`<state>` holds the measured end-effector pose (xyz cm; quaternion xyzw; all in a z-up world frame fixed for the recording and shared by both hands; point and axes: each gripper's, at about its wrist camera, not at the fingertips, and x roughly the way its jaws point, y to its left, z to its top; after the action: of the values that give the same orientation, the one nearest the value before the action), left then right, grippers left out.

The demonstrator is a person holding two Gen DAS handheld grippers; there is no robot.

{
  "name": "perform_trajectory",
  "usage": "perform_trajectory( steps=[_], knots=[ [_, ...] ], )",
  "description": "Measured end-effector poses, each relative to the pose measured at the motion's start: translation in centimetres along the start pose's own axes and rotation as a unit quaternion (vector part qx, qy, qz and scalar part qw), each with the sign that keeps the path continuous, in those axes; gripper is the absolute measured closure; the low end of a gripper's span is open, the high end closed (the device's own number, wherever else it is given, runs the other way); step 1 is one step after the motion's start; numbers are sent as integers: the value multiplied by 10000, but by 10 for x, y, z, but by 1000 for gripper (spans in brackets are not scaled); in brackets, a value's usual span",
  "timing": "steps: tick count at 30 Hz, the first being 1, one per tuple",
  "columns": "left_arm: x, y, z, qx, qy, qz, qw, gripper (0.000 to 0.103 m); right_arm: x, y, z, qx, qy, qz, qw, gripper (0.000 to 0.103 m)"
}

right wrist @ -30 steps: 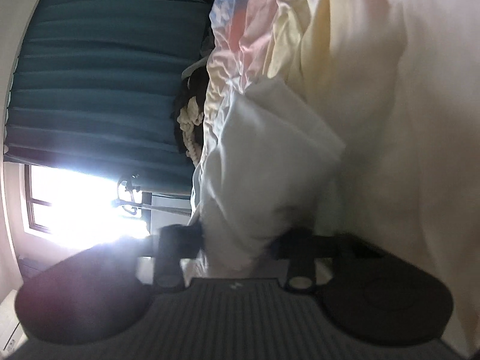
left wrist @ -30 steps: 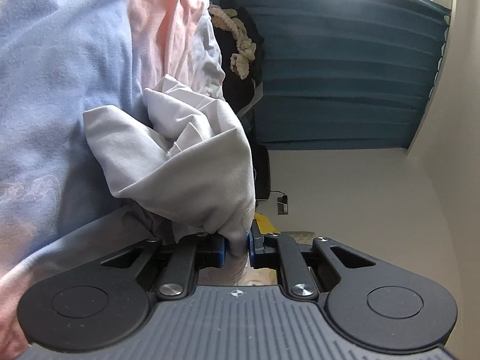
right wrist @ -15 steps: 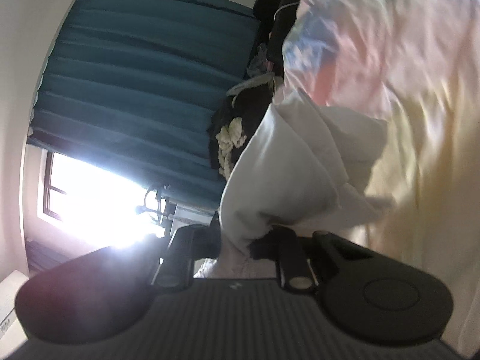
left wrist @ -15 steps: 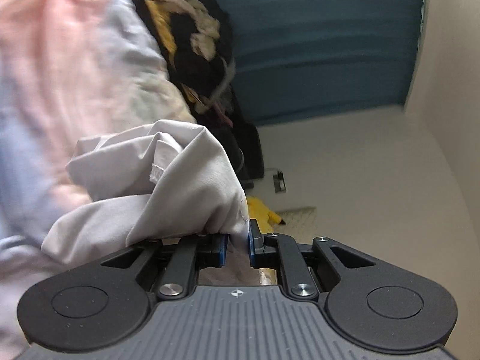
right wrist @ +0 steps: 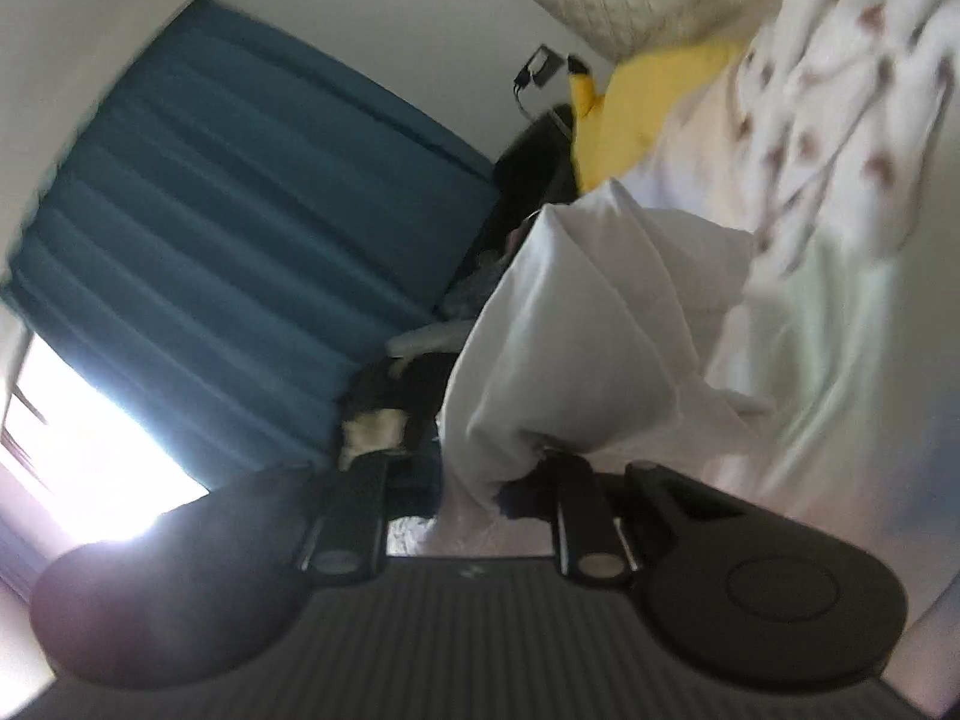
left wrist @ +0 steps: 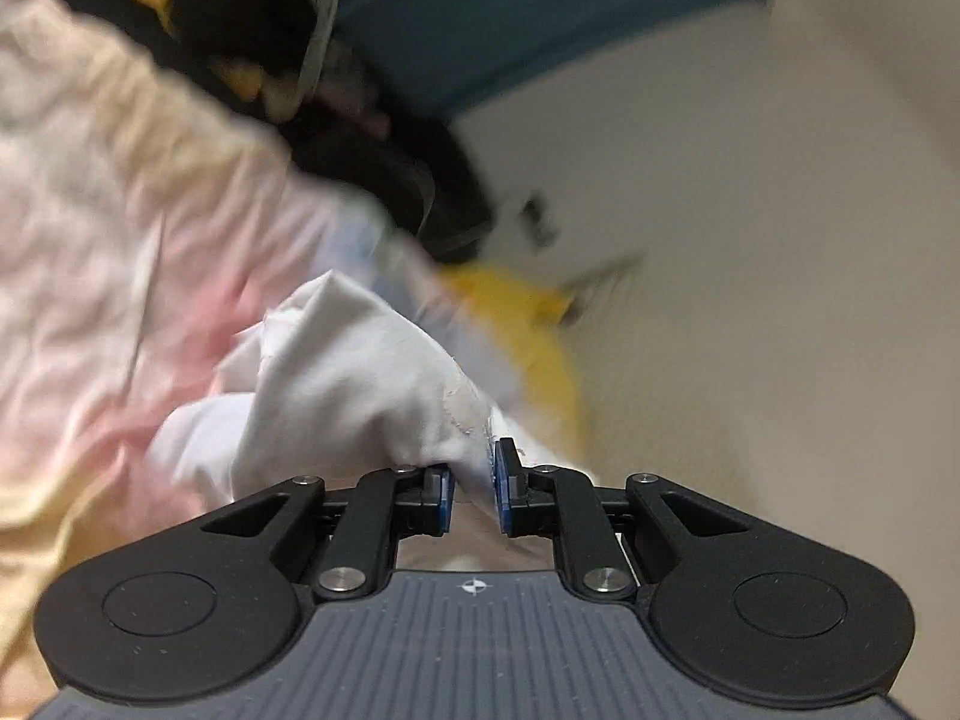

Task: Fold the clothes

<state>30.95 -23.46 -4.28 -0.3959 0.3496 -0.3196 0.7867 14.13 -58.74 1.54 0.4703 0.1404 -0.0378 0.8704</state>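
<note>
walls: off-white wall (left wrist: 780, 240) | curtain: teal curtain (right wrist: 240, 210) at 10 o'clock | window: bright window (right wrist: 78, 432) at 8 o'clock; glare | clutter: dark heap (left wrist: 360, 138) at 11 o'clock

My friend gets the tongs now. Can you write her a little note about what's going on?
Left tongs: shut on a bunch of the white garment.
Right tongs: shut on white cloth too; whether it is the same piece can't be told.
Behind: pastel bedding, a yellow plush toy, a dark clothes heap, teal curtain.
Done: cloth gripped in both tongs.
Left: spread it flat, fold it, set it down.
</note>
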Motion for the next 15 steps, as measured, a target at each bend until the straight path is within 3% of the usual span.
perform_trajectory(
  steps=[3, 6, 12, 15],
  knots=[
    [30, 27, -42, 306, 389, 252, 9985, 87, -5, -59, -17, -243, 189, -478, 9984, 85],
    [34, 35, -76, 1053, 634, 454, 9914, 87, -14, -125, -49, -226, 511, -910, 9943, 85],
    [34, 40, -107, 1847, 875, 935, 9744, 85, -31, -189, -81, 386, 486, -640, 9960, 84],
    [26, 30, -107, 2021, 981, 1135, 9678, 75, -31, -174, -81, 122, 568, -875, 9945, 75]
  ],
)
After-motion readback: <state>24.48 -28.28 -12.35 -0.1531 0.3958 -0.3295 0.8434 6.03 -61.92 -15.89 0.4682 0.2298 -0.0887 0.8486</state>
